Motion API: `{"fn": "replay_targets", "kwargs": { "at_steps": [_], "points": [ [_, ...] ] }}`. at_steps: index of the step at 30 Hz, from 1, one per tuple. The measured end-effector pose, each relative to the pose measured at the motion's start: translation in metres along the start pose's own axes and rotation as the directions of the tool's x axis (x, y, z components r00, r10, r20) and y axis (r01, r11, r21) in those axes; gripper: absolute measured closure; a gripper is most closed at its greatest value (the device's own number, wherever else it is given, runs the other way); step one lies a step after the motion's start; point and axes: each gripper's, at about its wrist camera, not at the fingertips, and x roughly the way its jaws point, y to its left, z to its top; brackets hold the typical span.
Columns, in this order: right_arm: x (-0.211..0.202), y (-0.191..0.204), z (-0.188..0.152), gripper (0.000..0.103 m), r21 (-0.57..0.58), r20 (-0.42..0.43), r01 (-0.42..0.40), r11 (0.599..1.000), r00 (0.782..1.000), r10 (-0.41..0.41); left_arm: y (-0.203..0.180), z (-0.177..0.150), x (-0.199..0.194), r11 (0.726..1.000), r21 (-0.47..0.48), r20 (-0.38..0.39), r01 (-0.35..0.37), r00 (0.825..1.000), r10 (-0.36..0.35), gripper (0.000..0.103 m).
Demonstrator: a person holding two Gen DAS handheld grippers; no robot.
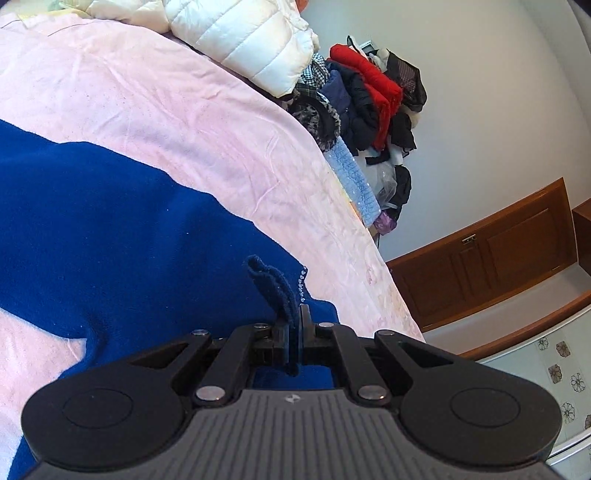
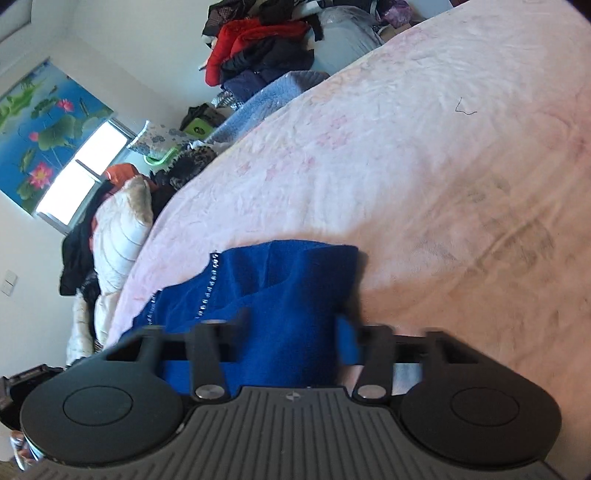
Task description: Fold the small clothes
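Note:
A small royal-blue garment (image 1: 110,229) with a line of rhinestones lies spread on the pink bedspread (image 1: 177,96). My left gripper (image 1: 294,325) is shut on a fold of the garment's edge, which sticks up between the fingers. In the right wrist view the same blue garment (image 2: 288,288) lies bunched right in front of my right gripper (image 2: 295,332). Its jaws stand wide apart, with the blue cloth lying between them.
A white puffer jacket (image 1: 243,33) lies at the head of the bed. A heap of dark and red clothes (image 1: 369,99) is piled beyond the bed's far edge. A wooden cabinet (image 1: 491,258) stands along the wall. A window with a lotus-print blind (image 2: 48,129) is at the left.

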Motion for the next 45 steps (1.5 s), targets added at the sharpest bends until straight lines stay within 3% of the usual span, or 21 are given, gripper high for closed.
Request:
{"fn": "replay_targets", "kwargs": {
  "at_steps": [3, 7, 8, 10, 12, 14, 16, 17, 20, 23, 28, 31, 32, 33, 35, 37, 39, 41, 42, 43, 45],
  "points": [
    [-0.01, -0.001, 0.003, 0.095, -0.058, 0.026, 0.04, 0.997, 0.999, -0.039, 0.008, -0.002, 0.003, 1.0, -0.004, -0.006, -0.013, 1.0, 0.013, 0.099],
    [-0.015, -0.033, 0.008, 0.096, 0.035, 0.048, 0.046, 0.998, 0.998, -0.047, 0.017, -0.005, 0.017, 0.998, -0.016, -0.026, -0.054, 0.998, 0.054, 0.099],
    [-0.014, -0.041, 0.007, 0.086, 0.068, 0.043, 0.019, 0.998, 0.999, -0.022, 0.02, -0.006, 0.021, 0.998, -0.023, -0.031, -0.066, 0.997, 0.066, 0.099],
    [-0.017, -0.048, 0.003, 0.078, 0.146, 0.034, -0.026, 0.989, 0.999, 0.021, 0.024, -0.008, 0.027, 0.996, -0.037, -0.043, -0.082, 0.996, 0.08, 0.099],
    [-0.026, -0.043, -0.003, 0.043, 0.162, 0.013, -0.072, 0.984, 0.997, 0.07, 0.026, -0.01, 0.031, 0.995, -0.043, -0.053, -0.086, 0.995, 0.083, 0.099],
    [-0.036, -0.033, -0.015, 0.031, 0.138, -0.004, -0.113, 0.984, 0.993, 0.115, 0.028, -0.012, 0.033, 0.995, -0.039, -0.061, -0.09, 0.994, 0.088, 0.099],
    [-0.035, -0.018, -0.027, 0.031, 0.107, -0.058, -0.132, 0.986, 0.989, 0.139, 0.031, -0.013, 0.034, 0.994, -0.044, -0.064, -0.099, 0.993, 0.097, 0.099],
    [-0.032, -0.01, -0.033, 0.038, 0.083, -0.095, -0.129, 0.988, 0.986, 0.136, 0.033, -0.014, 0.036, 0.993, -0.05, -0.064, -0.104, 0.993, 0.101, 0.099],
    [-0.023, 0.015, -0.05, 0.09, -0.075, -0.147, -0.071, 0.995, 0.987, 0.059, 0.039, -0.015, 0.038, 0.991, -0.069, -0.071, -0.117, 0.991, 0.112, 0.099],
    [-0.031, 0.016, -0.048, 0.092, -0.114, -0.127, -0.052, 0.992, 0.991, 0.037, 0.042, -0.016, 0.036, 0.991, -0.076, -0.074, -0.112, 0.991, 0.107, 0.099],
    [-0.036, -0.009, -0.048, 0.091, -0.039, -0.113, -0.046, 0.998, 0.993, 0.041, 0.046, -0.019, 0.037, 0.993, -0.064, -0.063, -0.096, 0.994, 0.092, 0.098],
    [-0.041, -0.002, -0.047, 0.074, -0.007, -0.116, -0.021, 1.0, 0.993, 0.02, 0.043, -0.022, 0.027, 0.994, -0.071, -0.059, -0.085, 0.995, 0.081, 0.098],
    [-0.045, 0.003, -0.047, 0.072, -0.002, -0.1, -0.025, 1.0, 0.995, 0.025, 0.041, -0.024, 0.018, 0.995, -0.07, -0.05, -0.07, 0.997, 0.067, 0.098],
    [-0.052, 0.007, -0.049, 0.063, -0.011, -0.064, -0.031, 0.999, 0.998, 0.03, 0.039, -0.027, 0.007, 0.997, -0.062, -0.036, -0.049, 0.998, 0.047, 0.097],
    [-0.067, 0.016, -0.051, 0.047, -0.044, 0.0, -0.035, 0.998, 0.999, 0.035, 0.041, -0.033, -0.021, 0.998, -0.057, -0.007, -0.009, 1.0, 0.008, 0.086],
    [-0.08, 0.021, -0.052, 0.043, -0.061, 0.046, -0.055, 0.997, 0.997, 0.058, 0.056, -0.035, -0.056, 0.994, -0.106, 0.054, 0.022, 0.998, -0.016, 0.046],
    [-0.092, 0.024, -0.05, 0.043, -0.06, 0.066, -0.103, 0.993, 0.992, 0.107, 0.078, -0.034, -0.095, 0.984, -0.174, 0.18, 0.023, 0.984, 0.008, 0.039],
    [-0.096, 0.028, -0.048, 0.042, -0.051, 0.061, -0.15, 0.987, 0.986, 0.153, 0.105, -0.026, -0.132, 0.968, -0.253, 0.309, 0.006, 0.948, 0.075, 0.039],
    [-0.096, 0.031, -0.047, 0.039, -0.052, 0.052, -0.171, 0.984, 0.984, 0.173, 0.12, -0.021, -0.15, 0.95, -0.312, 0.378, 0.003, 0.918, 0.121, 0.039],
    [-0.096, 0.034, -0.048, 0.038, -0.059, 0.041, -0.184, 0.981, 0.982, 0.186, 0.136, -0.015, -0.168, 0.922, -0.387, 0.443, -0.001, 0.877, 0.187, 0.039],
    [-0.09, 0.045, -0.051, 0.038, -0.078, 0.016, -0.197, 0.977, 0.98, 0.199, 0.162, -0.002, -0.192, 0.867, -0.497, 0.504, -0.024, 0.806, 0.311, 0.039]
  ]
}}
